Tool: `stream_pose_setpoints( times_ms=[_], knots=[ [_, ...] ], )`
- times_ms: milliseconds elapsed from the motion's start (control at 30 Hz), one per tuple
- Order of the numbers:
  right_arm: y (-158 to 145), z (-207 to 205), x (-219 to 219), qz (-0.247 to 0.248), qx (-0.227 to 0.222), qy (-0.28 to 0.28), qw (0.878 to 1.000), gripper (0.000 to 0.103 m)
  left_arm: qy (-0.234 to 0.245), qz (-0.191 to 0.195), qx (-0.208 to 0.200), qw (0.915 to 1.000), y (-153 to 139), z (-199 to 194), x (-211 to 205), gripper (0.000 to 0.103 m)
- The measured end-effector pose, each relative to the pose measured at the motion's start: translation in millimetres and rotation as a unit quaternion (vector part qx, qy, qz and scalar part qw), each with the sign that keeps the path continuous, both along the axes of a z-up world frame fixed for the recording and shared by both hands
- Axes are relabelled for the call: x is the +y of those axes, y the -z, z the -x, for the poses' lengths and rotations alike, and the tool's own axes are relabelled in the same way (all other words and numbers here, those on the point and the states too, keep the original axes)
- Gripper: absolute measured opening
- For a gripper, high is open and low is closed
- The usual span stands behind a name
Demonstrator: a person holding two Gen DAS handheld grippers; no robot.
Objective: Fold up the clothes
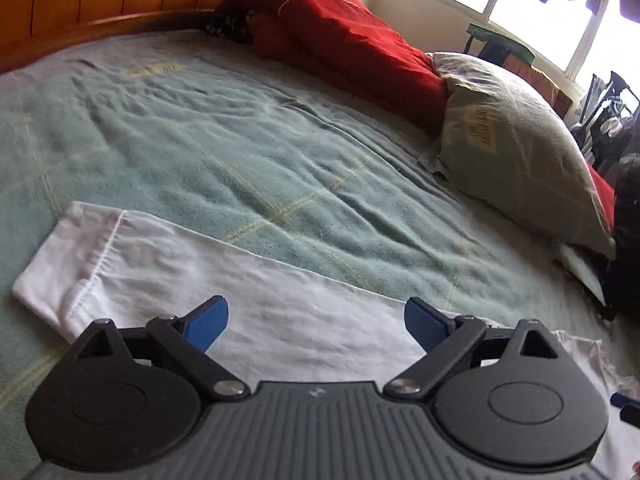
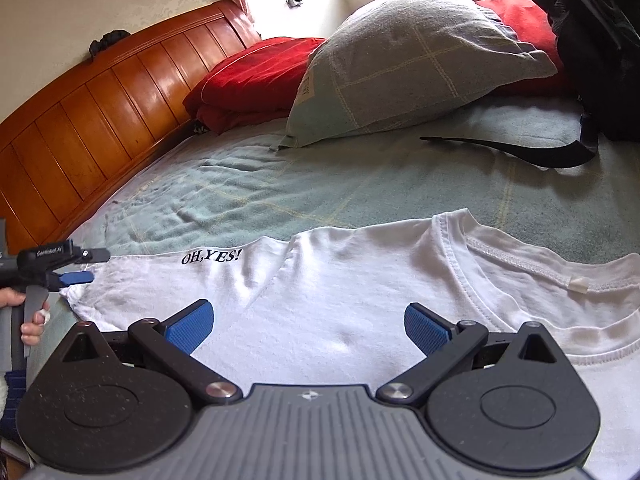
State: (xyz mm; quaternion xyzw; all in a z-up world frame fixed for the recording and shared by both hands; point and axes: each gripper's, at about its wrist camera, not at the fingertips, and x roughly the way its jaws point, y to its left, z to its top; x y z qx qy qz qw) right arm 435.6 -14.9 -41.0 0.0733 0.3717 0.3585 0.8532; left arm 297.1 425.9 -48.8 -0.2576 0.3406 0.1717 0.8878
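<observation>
A bed (image 1: 240,152) covered by a green blanket is seen ahead of both units. A white T-shirt (image 2: 340,300) is spread flat on it, directly beneath and ahead of the fingers. The left hand-held gripper (image 1: 316,322) is held wide open above the shirt, nothing grasped. The right hand-held gripper (image 2: 308,326) is likewise spread wide and empty, near the collar.

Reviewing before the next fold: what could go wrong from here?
1. Both claws, left claw and right claw, are open over the white T-shirt; a pinch may also catch the green blanket.
2. The black strap lies near the collar and might snag.
</observation>
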Motion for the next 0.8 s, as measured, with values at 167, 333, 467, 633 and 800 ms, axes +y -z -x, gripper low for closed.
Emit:
stream_pose_setpoints(
  times_ms=[167, 333, 467, 633, 800],
  knots=[
    [3, -1, 1, 0.005, 0.002, 0.001, 1.000, 0.103, -0.032, 0.061, -0.027, 0.9973, 10, 18, 36, 0.095],
    [5, 0, 4, 0.010, 0.004, -0.004, 1.000, 0.103, -0.111, 0.049, -0.023, 0.9924, 6, 39, 69, 0.094],
    [6, 1, 6, 0.013, 0.003, -0.008, 1.000, 0.103, -0.128, 0.050, -0.035, 0.9899, -3, 36, 66, 0.094],
    [5, 2, 6, 0.012, -0.001, -0.007, 1.000, 0.103, -0.081, 0.020, -0.028, 0.9961, -6, 13, 51, 0.094],
    [5, 1, 6, 0.014, -0.001, -0.005, 1.000, 0.103, -0.144, -0.035, 0.016, 0.9888, 5, 7, 59, 0.089]
  ],
)
